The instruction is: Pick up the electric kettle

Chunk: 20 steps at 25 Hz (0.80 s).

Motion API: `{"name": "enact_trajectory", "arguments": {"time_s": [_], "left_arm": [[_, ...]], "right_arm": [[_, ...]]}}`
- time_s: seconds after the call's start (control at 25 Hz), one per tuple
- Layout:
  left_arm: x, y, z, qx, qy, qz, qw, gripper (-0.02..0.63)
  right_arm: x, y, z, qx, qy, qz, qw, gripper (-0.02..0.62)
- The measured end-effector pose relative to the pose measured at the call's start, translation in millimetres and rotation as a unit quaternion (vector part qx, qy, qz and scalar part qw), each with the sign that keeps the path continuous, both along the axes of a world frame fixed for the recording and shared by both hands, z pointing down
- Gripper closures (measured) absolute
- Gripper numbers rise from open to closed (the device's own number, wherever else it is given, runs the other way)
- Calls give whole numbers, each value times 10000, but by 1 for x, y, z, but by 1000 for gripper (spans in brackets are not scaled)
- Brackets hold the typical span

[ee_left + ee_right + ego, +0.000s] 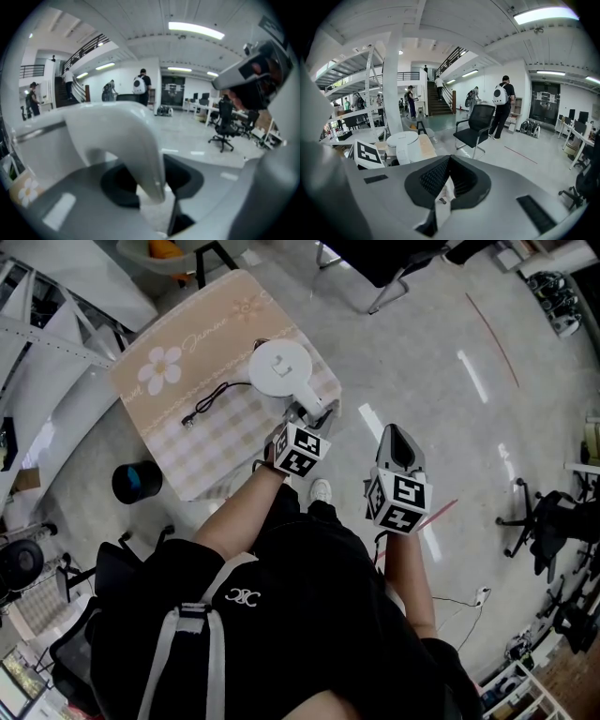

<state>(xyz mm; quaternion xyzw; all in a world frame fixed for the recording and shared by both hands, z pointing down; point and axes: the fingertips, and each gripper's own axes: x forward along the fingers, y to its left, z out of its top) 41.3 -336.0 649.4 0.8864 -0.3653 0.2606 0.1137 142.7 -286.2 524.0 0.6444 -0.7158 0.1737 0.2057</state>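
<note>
The left tool (313,414) has its jaws closed part-way onto the handle (136,140) of the white kettle (279,367). The kettle stands upright on the counter (211,320) straight ahead of that tool, with its cord (211,399) lying off to the tool's left. The right tool (397,435) hangs beside the left one, off the counter and over the floor (469,352), with its jaws together and nothing between them.
</note>
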Motion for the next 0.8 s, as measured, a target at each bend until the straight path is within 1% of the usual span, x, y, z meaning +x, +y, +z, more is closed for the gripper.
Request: {"name": "enact_trajectory", "arguments": {"time_s": [0.12,0.24,0.4,0.64,0.8], "left_arm": [[-1,-3,-7,42,9,72,10000,474],[1,1,-19,213,-74,267,9994,474],[5,2,-46,396,9,338,9986,474],[7,0,-91,432,325,323,9980,474],[10,5,-111,469,256,321,9981,474]], "right_arm": [[-1,0,2,-23,8,20,10000,604],[0,0,2,-4,1,52,10000,604],[3,-5,-2,70,-77,106,9999,604],[-7,-16,-17,421,-407,-24,9983,604],[-9,-21,-29,627,-617,-81,9961,604]]}}
